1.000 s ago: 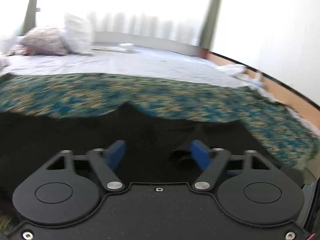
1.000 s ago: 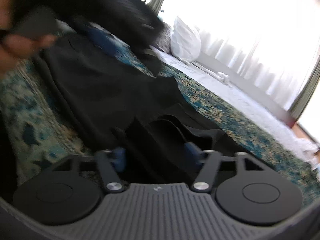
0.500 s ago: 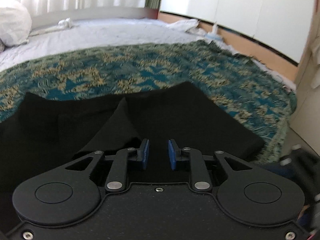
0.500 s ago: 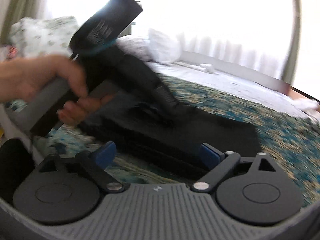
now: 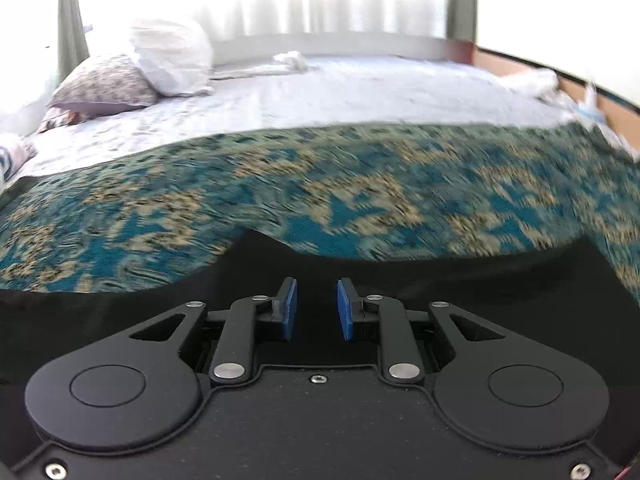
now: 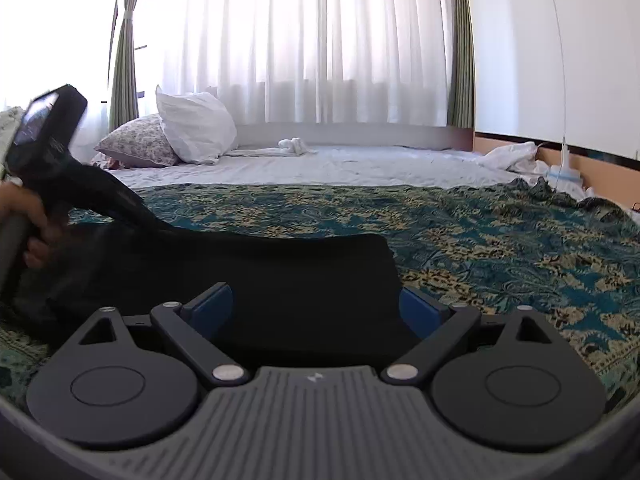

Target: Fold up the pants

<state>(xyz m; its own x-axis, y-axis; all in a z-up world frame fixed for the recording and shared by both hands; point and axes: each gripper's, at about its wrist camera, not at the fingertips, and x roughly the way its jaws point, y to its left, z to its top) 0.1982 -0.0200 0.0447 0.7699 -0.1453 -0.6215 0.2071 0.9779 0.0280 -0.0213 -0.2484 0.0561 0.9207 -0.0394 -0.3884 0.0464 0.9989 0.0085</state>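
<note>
Left hand-held gripper: blue pads stood close together with a narrow gap; nothing was visibly pinched between them, so it read as released. It hung low over the black pants, whose dark cloth filled the lower part of the left wrist view. One small peak of cloth rose just beyond the fingertips. The view was blurred.

Right hand-held gripper: jaws spread wide, pads apart, gripping nothing. The folded end of the pants lay between and ahead of its fingers; whether the pads touched the cloth could not be told.

In the right wrist view a person's hand at the left edge held the handle of the other gripper, whose nose reached down onto the cloth.

The pants lay in a flat dark stack on a teal and tan patterned blanket at the near edge of the bed. Farther back: white sheet, a white pillow leaning on a floral pillow, and sheer curtains over a bright window.
</note>
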